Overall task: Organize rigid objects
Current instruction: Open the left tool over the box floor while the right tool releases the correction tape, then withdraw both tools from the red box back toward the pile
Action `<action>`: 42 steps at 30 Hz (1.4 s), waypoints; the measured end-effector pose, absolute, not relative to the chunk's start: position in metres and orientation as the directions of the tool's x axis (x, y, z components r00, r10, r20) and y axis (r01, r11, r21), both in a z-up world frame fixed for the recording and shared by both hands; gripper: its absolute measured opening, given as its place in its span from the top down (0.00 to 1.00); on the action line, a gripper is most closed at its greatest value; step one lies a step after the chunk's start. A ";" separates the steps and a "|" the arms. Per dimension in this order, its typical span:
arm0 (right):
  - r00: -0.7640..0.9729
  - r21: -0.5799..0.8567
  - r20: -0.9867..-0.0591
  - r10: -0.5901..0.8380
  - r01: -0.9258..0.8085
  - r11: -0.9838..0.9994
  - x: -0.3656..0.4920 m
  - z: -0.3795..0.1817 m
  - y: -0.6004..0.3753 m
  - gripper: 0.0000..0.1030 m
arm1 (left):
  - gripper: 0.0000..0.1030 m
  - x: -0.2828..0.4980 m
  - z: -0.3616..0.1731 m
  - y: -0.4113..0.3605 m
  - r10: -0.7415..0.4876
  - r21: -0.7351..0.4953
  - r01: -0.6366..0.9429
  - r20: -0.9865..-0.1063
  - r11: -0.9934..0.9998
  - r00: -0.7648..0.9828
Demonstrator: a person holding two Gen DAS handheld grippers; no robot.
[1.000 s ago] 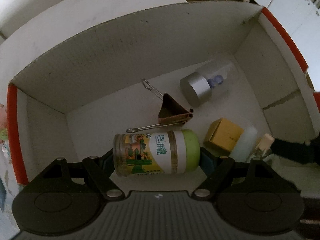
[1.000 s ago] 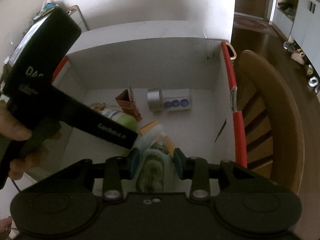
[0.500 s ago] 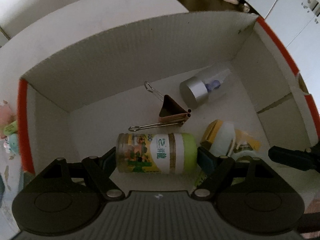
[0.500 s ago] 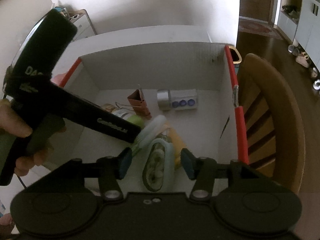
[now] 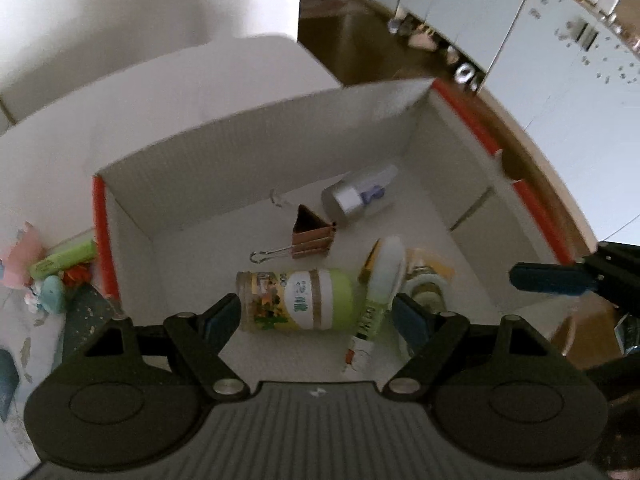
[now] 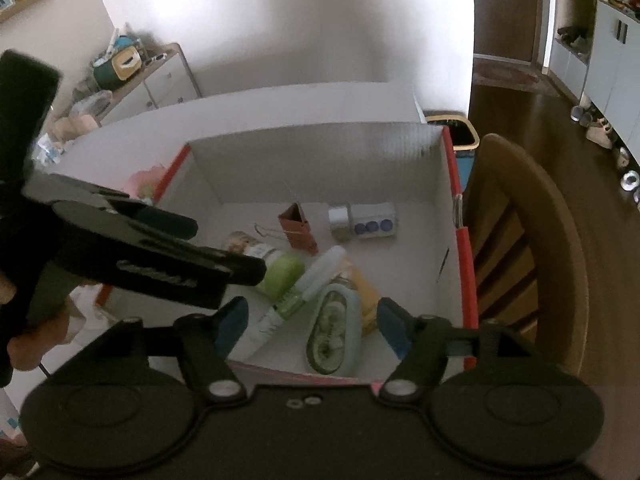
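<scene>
Two grippers hang over the white cardboard box (image 5: 248, 152) with red edges, which holds all we have sorted; beside its right wall stands a wooden chair (image 6: 552, 240). Our left gripper (image 5: 316, 316) is spread wide and above the box floor, its blue pads clear of the green-capped jar (image 5: 300, 300) that lies on its side below them, so it holds nothing. Our right gripper (image 6: 312, 320) has its jaws opening; the pale green tape dispenser (image 6: 334, 330) lies between them near the front wall, and neither pad presses on it. A white tube (image 6: 296, 292) lies slanting just beside the dispenser and touching the jar's green cap, with a yellow carton (image 6: 366, 292) partly under both. Farther back we see a clear case with a silver cap (image 6: 362, 222) lying near the rear wall, and a copper binder clip (image 5: 310, 232) between it and the jar. Outside the left wall, small pastel items (image 5: 48, 276) sit on the table, too blurred to name
</scene>
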State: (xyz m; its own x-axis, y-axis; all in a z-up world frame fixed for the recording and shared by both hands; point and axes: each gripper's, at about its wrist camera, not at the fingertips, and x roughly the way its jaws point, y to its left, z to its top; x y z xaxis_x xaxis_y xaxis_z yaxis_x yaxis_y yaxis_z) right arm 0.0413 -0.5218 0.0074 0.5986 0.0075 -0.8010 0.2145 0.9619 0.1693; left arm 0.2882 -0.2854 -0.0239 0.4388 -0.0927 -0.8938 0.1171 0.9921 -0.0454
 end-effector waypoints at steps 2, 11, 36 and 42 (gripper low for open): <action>0.608 0.173 -0.794 0.006 0.216 0.961 0.038 0.013 -0.518 0.29 | 0.20 0.282 -0.020 -0.283 -0.110 -0.058 0.125 -0.880 0.990 0.462; 0.653 0.184 -0.758 -0.004 0.220 0.958 0.029 0.033 -0.488 0.17 | 0.20 0.243 0.010 -0.264 -0.152 -0.078 0.154 -0.813 0.985 0.562; 0.737 0.257 -0.675 -0.037 0.281 0.925 0.061 0.036 -0.379 0.00 | 0.17 0.179 0.028 -0.096 -0.062 -0.093 -0.004 -0.694 0.996 0.717; 0.732 0.264 -0.680 -0.031 0.285 0.922 0.083 0.032 -0.347 0.01 | 0.17 0.180 0.022 -0.059 -0.090 -0.122 0.007 -0.688 0.992 0.720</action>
